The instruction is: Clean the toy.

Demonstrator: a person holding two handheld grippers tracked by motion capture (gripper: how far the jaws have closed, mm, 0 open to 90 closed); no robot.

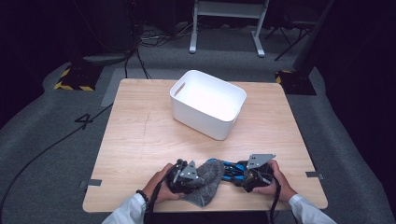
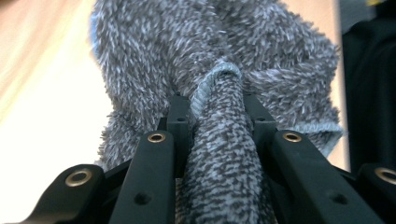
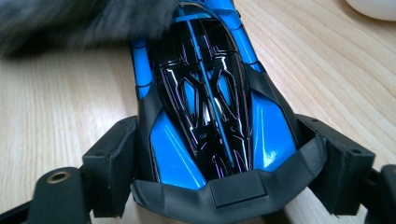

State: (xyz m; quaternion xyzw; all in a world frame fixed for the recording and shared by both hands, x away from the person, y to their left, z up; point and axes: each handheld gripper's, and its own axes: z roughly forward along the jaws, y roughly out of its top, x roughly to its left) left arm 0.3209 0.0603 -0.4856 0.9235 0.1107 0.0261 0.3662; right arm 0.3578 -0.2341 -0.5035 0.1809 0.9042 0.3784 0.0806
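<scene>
A blue and black toy car point(image 1: 230, 170) lies on the wooden table point(image 1: 140, 135) near its front edge, and my right gripper point(image 1: 243, 173) is shut on its rear. In the right gripper view the car point(image 3: 208, 107) sits between the two pads point(image 3: 119, 154), nose pointing away. A grey fluffy cloth point(image 1: 208, 179) covers the car's nose end. My left gripper point(image 1: 198, 179) is shut on a fold of that cloth point(image 2: 219, 140), the jaws pinching it tight, and the rest of the cloth spreads out beyond the jaws.
A white plastic bin point(image 1: 208, 102) with a handle slot stands at the table's back middle, seemingly with nothing in it. Bare wood lies left and right of the hands. Table legs and cables point(image 1: 140, 46) are on the floor behind.
</scene>
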